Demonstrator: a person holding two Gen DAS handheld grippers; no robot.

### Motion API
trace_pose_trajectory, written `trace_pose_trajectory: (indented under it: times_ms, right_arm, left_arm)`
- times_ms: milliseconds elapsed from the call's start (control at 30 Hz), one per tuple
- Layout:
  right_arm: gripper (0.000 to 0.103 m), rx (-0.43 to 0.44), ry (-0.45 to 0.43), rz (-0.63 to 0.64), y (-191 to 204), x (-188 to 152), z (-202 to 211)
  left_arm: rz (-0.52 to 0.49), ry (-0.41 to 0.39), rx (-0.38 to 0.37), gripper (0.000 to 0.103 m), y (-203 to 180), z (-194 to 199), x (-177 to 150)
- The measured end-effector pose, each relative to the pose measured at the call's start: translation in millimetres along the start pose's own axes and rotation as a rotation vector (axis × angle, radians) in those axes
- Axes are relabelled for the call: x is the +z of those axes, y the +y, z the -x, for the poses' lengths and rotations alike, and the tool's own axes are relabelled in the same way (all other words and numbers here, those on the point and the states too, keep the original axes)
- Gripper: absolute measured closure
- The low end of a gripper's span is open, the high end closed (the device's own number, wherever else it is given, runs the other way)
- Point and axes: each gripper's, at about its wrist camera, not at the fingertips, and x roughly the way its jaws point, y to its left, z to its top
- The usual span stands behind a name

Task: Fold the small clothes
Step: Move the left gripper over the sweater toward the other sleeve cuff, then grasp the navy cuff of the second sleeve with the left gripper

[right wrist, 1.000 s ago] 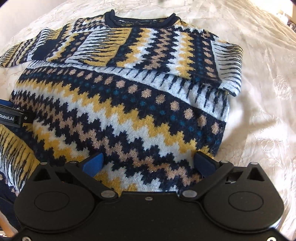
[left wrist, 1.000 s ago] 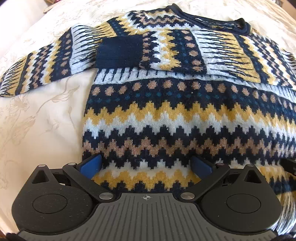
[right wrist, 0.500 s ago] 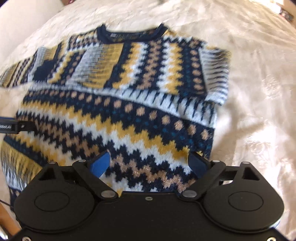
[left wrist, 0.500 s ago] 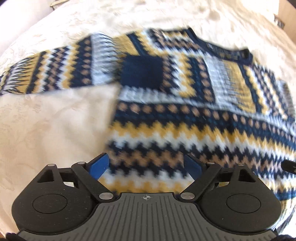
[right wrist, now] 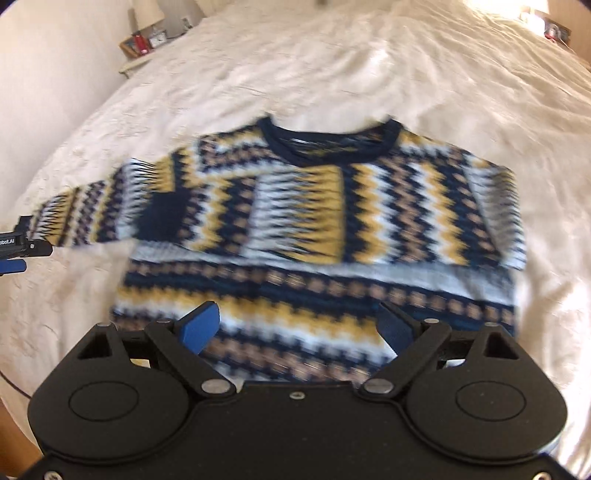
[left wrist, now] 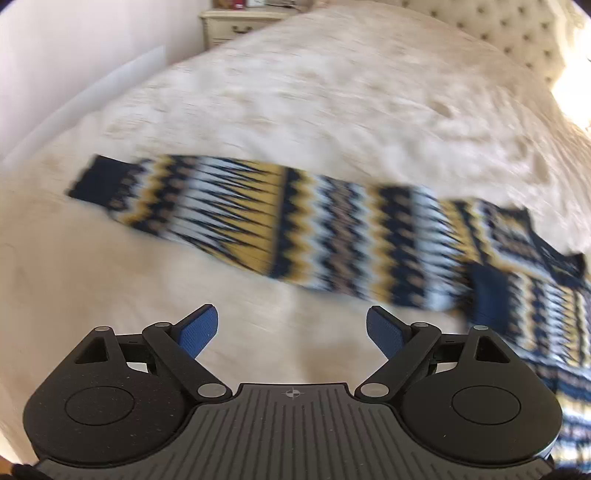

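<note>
A navy, yellow and white patterned knit sweater [right wrist: 317, 229] lies flat on a cream bedspread. One sleeve is folded across its chest [right wrist: 258, 218]. The other sleeve [left wrist: 240, 214] stretches out to the left with its navy cuff [left wrist: 99, 181] at the end. My left gripper [left wrist: 291, 330] is open and empty above bare bedspread, just in front of the outstretched sleeve. It also shows at the left edge of the right wrist view [right wrist: 14, 254]. My right gripper [right wrist: 299, 328] is open and empty above the sweater's lower body. Both views are blurred.
The cream bedspread [left wrist: 314, 110] spreads all around the sweater. A tufted headboard [left wrist: 517, 29] is at the far right. A nightstand [left wrist: 236, 22] stands by the wall [left wrist: 55, 55] at the far left, with small items and a lamp [right wrist: 147, 33].
Both grippers have pulled back and up from the sweater's lower body. My left gripper has swung left to face the outstretched sleeve. Both stay open.
</note>
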Motion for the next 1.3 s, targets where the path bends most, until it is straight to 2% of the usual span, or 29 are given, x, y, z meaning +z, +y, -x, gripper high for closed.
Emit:
trace_pose_trajectory:
  times_ms: [200,467,733,967,1100,1167,1200,1233,1267,1300]
  right_arm:
    - [0.011,0.033,-0.019,0.018,46,14,-8]
    - [0.011,0.020,0.002,0.020,80,20,-18]
    - [0.011,0.013,0.046,0.026,96,25,-31]
    - [0.011,0.029,0.062,0.037,107,36,-41]
    - [0.011,0.031,0.068,0.047,111,40,-44]
    - [0.011,0.031,0.072,0.052,113,40,-46]
    - [0.011,0.033,0.075,0.054,113,41,-47]
    - [0.011,0.035,0.077,0.057,114,41,-48]
    - [0.011,0.038,0.079,0.059,115,41,-48]
    - [0.011,0.041,0.080,0.062,115,41,-48]
  left_arm:
    - [0.058,-0.009,0.044,0.015,61,-15,28]
    - [0.223,0.004,0.041,0.015,125,-49,55]
    - [0.266,0.016,0.025,0.015,152,-82,71]
    - [0.265,-0.010,0.010,0.015,159,-98,78]
    - [0.305,-0.047,-0.013,0.016,163,-97,79]
    - [0.319,-0.073,-0.011,0.038,164,-94,80]
    - [0.323,-0.079,0.000,0.054,164,-92,80]
    - [0.330,-0.086,0.006,0.064,164,-90,80]
    - [0.339,-0.096,-0.002,0.069,165,-88,80]
    - [0.346,-0.101,-0.013,0.080,166,-85,80]
